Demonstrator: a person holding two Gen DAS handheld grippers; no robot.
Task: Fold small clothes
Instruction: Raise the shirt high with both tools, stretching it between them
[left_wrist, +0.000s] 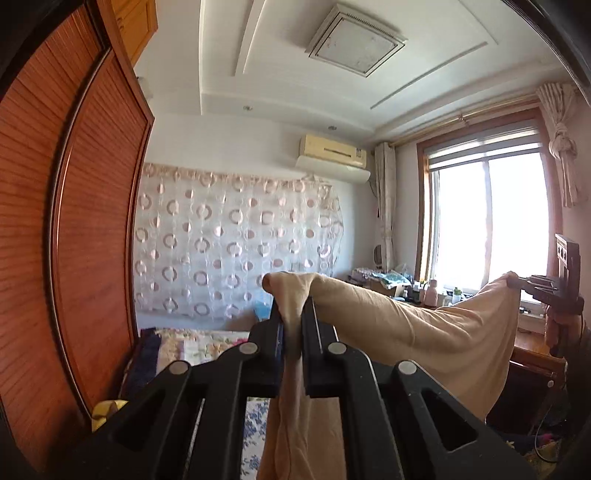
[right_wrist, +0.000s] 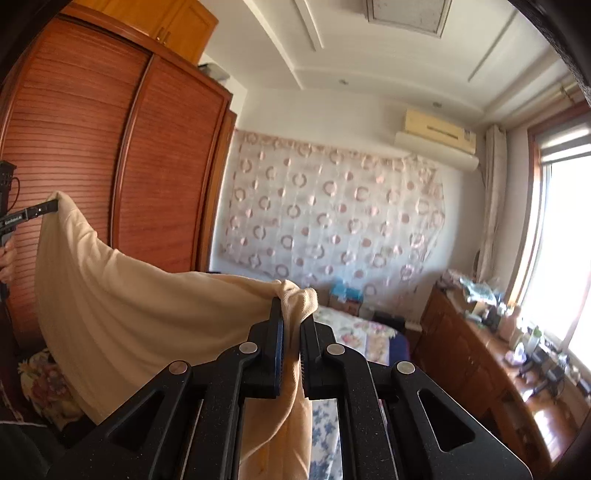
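Note:
A beige garment (left_wrist: 436, 332) is held up in the air, stretched between both grippers. My left gripper (left_wrist: 293, 306) is shut on one corner of it, and cloth hangs down between the fingers. My right gripper (right_wrist: 291, 314) is shut on the opposite corner of the beige garment (right_wrist: 147, 317). In the left wrist view the right gripper (left_wrist: 532, 282) shows at the far right, pinching the cloth's edge. In the right wrist view the left gripper (right_wrist: 40, 210) shows at the far left, pinching the other edge. The cloth sags in a curve between them.
A bed with a floral cover (right_wrist: 354, 328) lies below and ahead. A tall wooden wardrobe (right_wrist: 110, 155) stands on the left. A wooden dresser (right_wrist: 491, 354) with several bottles runs under the window (left_wrist: 487, 221) on the right. A patterned curtain (left_wrist: 236, 240) covers the far wall.

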